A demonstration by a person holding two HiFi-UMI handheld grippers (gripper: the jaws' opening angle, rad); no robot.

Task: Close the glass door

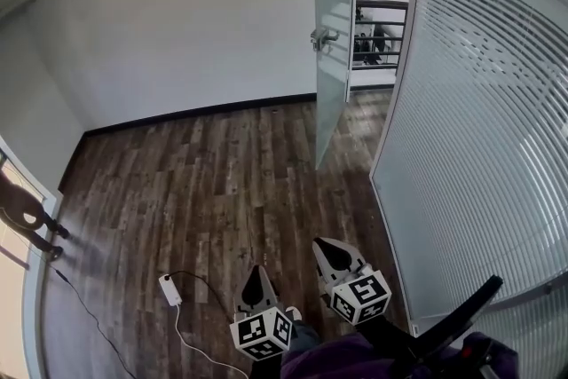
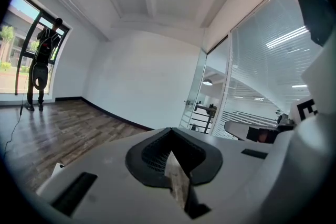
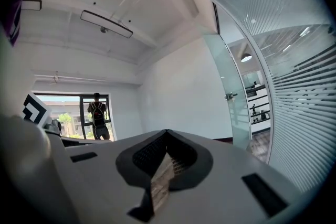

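Well short of the glass door [image 1: 331, 58], side by side and aimed roughly level toward it: left gripper [image 1: 259, 272] and right gripper [image 1: 330, 248], jaws pressed together on nothing. Just left of them, white power adapter [image 1: 170, 289] with cable on wood floor [image 1: 222, 182]. Farther on, door standing open beside the striped glass wall [image 1: 479, 120], handle [image 1: 321, 37] roomward. Far left of door, person [image 1: 27, 217] at window.

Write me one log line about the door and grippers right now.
glass door: open | left gripper: jaws shut, empty | right gripper: jaws shut, empty | touching door: no
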